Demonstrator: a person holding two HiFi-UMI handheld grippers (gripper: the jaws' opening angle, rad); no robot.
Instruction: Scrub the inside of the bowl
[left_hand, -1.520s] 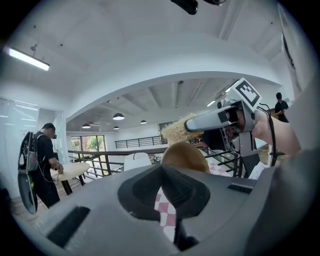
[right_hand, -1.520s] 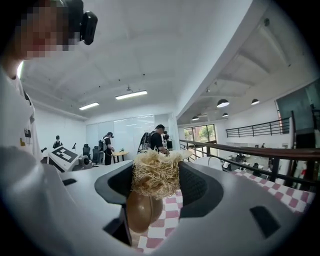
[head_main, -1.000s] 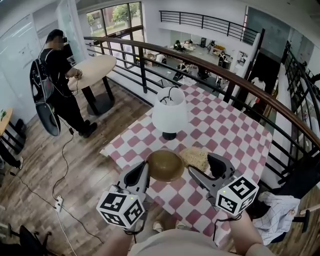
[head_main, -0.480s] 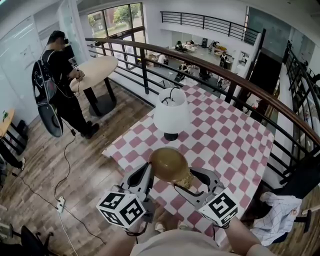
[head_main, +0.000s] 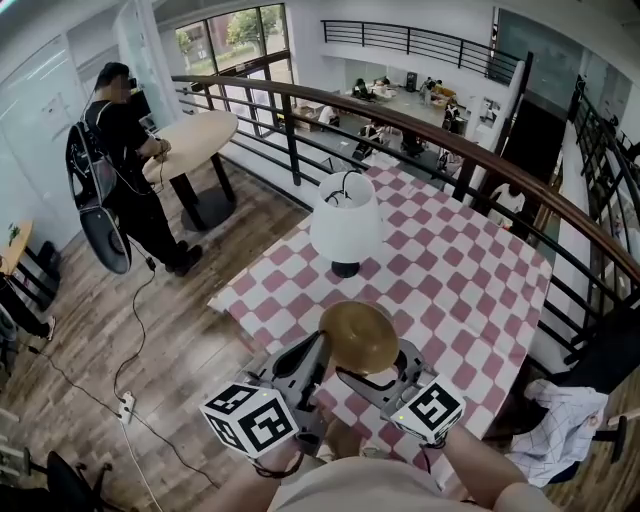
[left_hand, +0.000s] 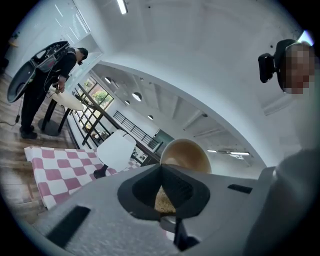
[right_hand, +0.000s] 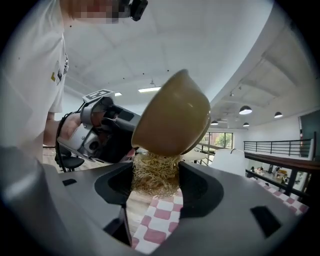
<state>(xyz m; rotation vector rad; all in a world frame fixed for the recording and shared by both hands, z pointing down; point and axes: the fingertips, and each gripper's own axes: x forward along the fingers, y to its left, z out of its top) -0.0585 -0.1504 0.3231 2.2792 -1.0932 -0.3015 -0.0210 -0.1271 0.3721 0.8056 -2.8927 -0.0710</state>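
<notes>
A tan bowl (head_main: 360, 335) hangs tilted in the air above the near edge of the checked table (head_main: 450, 270). My left gripper (head_main: 322, 347) is shut on its rim from the left. In the left gripper view the bowl's (left_hand: 187, 155) inside faces the camera just past the left gripper (left_hand: 162, 192). My right gripper (head_main: 375, 372) sits just under the bowl, shut on a wad of straw-coloured scrubber. In the right gripper view the scrubber (right_hand: 155, 175) fills the right gripper (right_hand: 156, 182) and presses against the bowl's (right_hand: 172, 117) outer underside.
A white table lamp (head_main: 345, 225) stands on the cloth beyond the bowl. A curved wooden railing (head_main: 420, 130) runs behind the table. A person (head_main: 120, 150) stands at a round table (head_main: 195, 135) at far left. White cloth (head_main: 560, 420) lies at lower right.
The left gripper has lifted the bowl off the table and carried it right and nearer. The right gripper has shut on the scrubber and brought it in under the bowl.
</notes>
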